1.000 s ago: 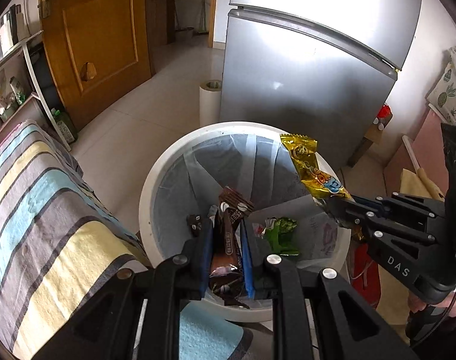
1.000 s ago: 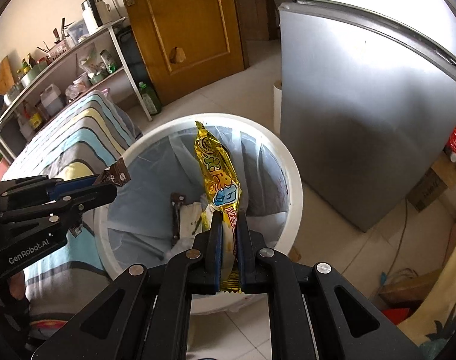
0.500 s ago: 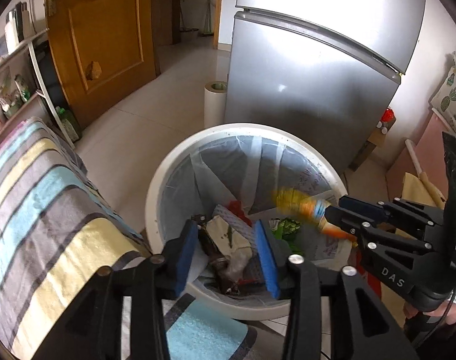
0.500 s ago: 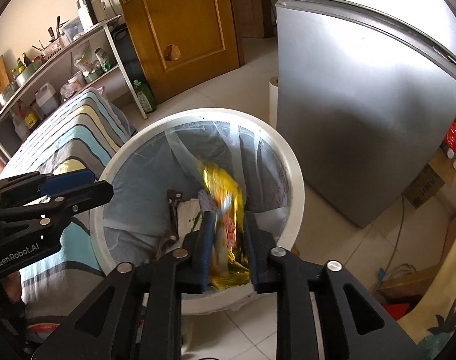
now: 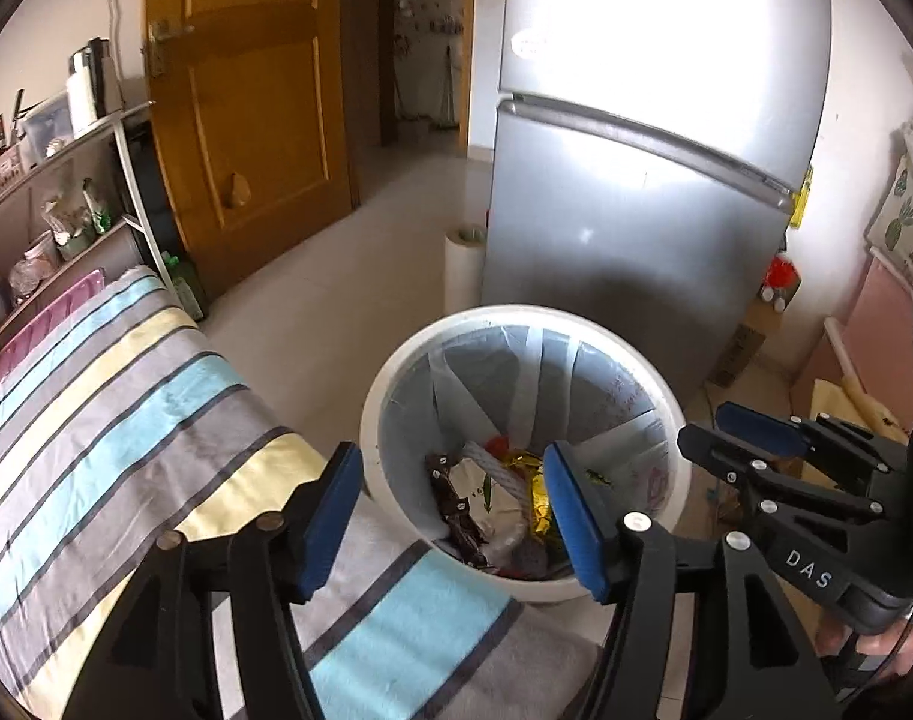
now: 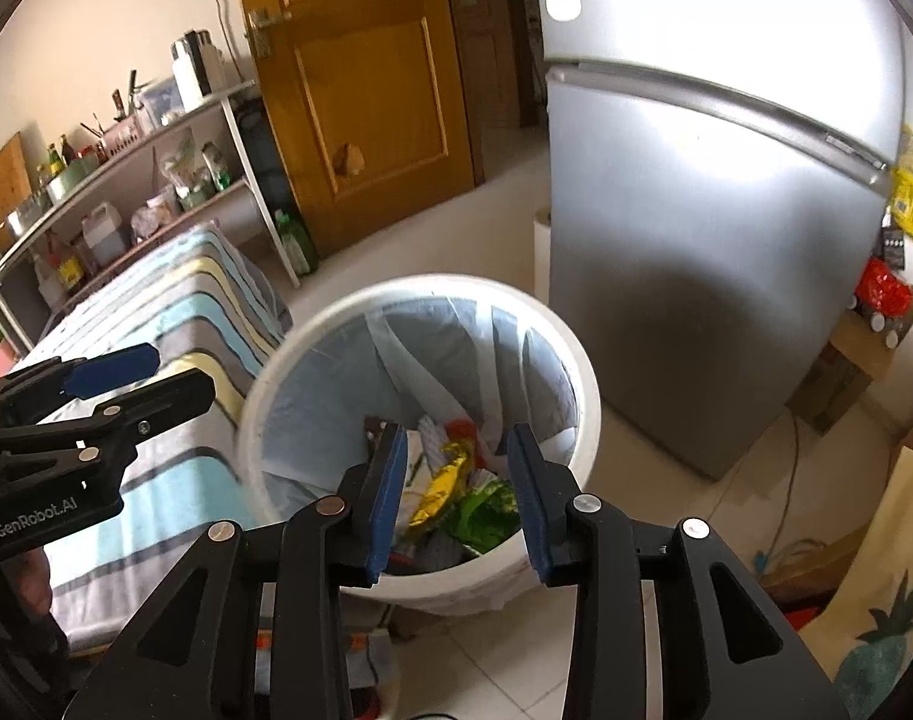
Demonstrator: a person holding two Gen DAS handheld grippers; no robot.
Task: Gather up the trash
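A white round bin [image 5: 396, 372] [image 6: 582, 372] with a pale liner stands on the floor beside the striped bed. Inside lie a brown wrapper [image 5: 456, 510], a yellow wrapper [image 5: 531, 483] [image 6: 441, 489], a green wrapper [image 6: 486, 507] and other scraps. My left gripper [image 5: 453, 516] hangs above the near rim, its jaws opening, nothing between its blue pads. My right gripper [image 6: 459, 495] also hovers over the bin, jaws opening and empty; it shows at the right of the left wrist view [image 5: 738, 432]. In the right wrist view the left gripper [image 6: 132, 378] appears over the bed.
A silver fridge [image 5: 636, 228] [image 6: 714, 240] stands right behind the bin. The striped bed cover [image 5: 108, 414] [image 6: 174, 312] lies to the left, with a shelf rack [image 6: 126, 180] and a wooden door [image 5: 246, 120] beyond. A white roll [image 5: 462, 264] stands by the fridge. Boxes and cushions crowd the right.
Both grippers let go: the brown wrapper left the left one, the yellow wrapper left the right one, and both now lie in the bin. Both grippers opened, rose and pulled back.
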